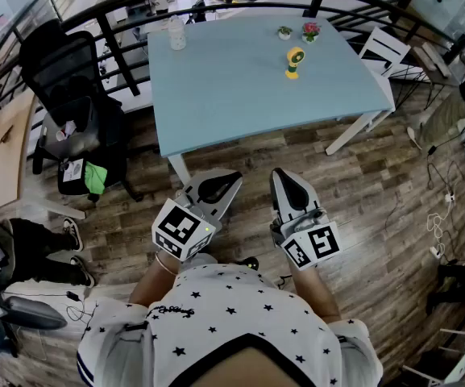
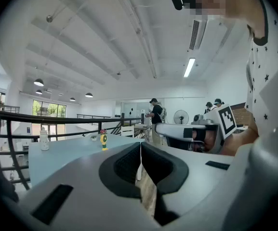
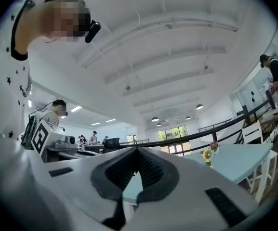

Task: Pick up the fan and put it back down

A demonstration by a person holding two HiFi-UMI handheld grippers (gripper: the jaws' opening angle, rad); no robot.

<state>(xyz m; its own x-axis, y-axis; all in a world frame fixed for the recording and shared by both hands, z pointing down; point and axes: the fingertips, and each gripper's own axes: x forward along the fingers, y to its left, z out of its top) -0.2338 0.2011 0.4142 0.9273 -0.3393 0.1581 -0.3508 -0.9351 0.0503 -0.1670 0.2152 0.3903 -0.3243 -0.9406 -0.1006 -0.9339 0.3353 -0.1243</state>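
The left gripper (image 1: pixel 230 177) and the right gripper (image 1: pixel 280 173) hover side by side close to the person's body, well short of the table (image 1: pixel 240 103). Each is a smooth grey shell with a ribbed black pad inside either jaw. In the left gripper view the pads meet along a thin seam with nothing between them. The right gripper view shows the same, jaws clenched and empty.

The fan (image 1: pixel 295 61) stands upright on the matte pale-blue tabletop, toward its far right part. It is small and yellow, with a round head on a short stem. Its finer detail is too small to make out. Beyond it sit two tiny potted plants (image 1: pixel 310 31), and a translucent bottle (image 1: pixel 177 33) stands near the far left corner. The floor is wood-grain planks (image 1: pixel 377 184).
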